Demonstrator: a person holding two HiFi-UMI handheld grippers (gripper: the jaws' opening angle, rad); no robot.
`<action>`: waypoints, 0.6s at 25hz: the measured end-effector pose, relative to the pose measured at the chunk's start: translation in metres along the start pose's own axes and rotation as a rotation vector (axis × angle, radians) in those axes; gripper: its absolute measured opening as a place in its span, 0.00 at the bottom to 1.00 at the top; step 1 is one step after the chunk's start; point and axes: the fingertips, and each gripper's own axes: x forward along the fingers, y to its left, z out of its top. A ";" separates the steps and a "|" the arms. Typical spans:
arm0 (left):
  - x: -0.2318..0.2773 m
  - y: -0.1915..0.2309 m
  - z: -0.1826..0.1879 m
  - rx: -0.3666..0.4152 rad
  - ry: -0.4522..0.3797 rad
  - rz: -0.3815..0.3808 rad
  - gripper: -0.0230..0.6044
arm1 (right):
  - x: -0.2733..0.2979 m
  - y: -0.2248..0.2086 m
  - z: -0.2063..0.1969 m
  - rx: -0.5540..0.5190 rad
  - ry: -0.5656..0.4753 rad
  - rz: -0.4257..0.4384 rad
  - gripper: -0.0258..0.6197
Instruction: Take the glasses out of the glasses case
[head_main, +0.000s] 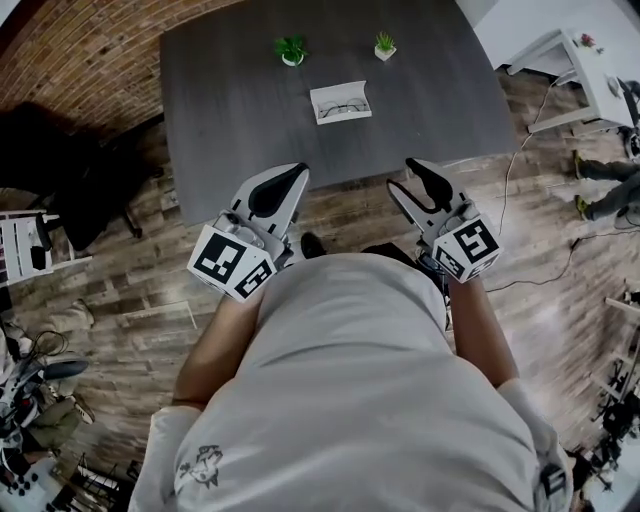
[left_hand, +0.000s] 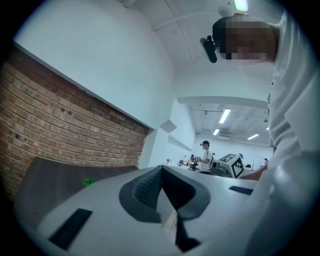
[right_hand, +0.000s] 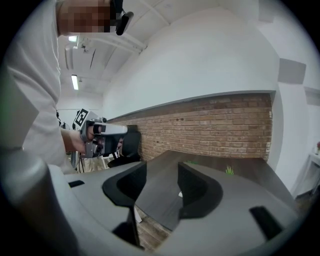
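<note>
Glasses (head_main: 343, 107) lie in the open glasses case (head_main: 341, 92) on the desk (head_main: 220, 90). Left gripper (head_main: 296, 172) jaws are closed; right gripper (head_main: 418, 172) jaws stand apart, empty.

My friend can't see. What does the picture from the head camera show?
Seen from above, a person stands at a dark table, holding the left tool shut and the right tool open near its front edge. Farther back lie an open white glasses case with glasses inside and two small potted plants.
</note>
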 end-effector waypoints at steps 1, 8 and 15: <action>-0.002 0.003 0.000 -0.004 0.000 0.004 0.05 | 0.004 0.001 0.001 0.001 0.001 0.002 0.35; 0.001 0.024 -0.003 -0.016 0.004 0.050 0.05 | 0.033 -0.004 -0.005 -0.078 0.053 0.061 0.35; 0.009 0.058 -0.003 -0.034 -0.007 0.184 0.05 | 0.069 -0.035 -0.017 -0.098 0.086 0.160 0.35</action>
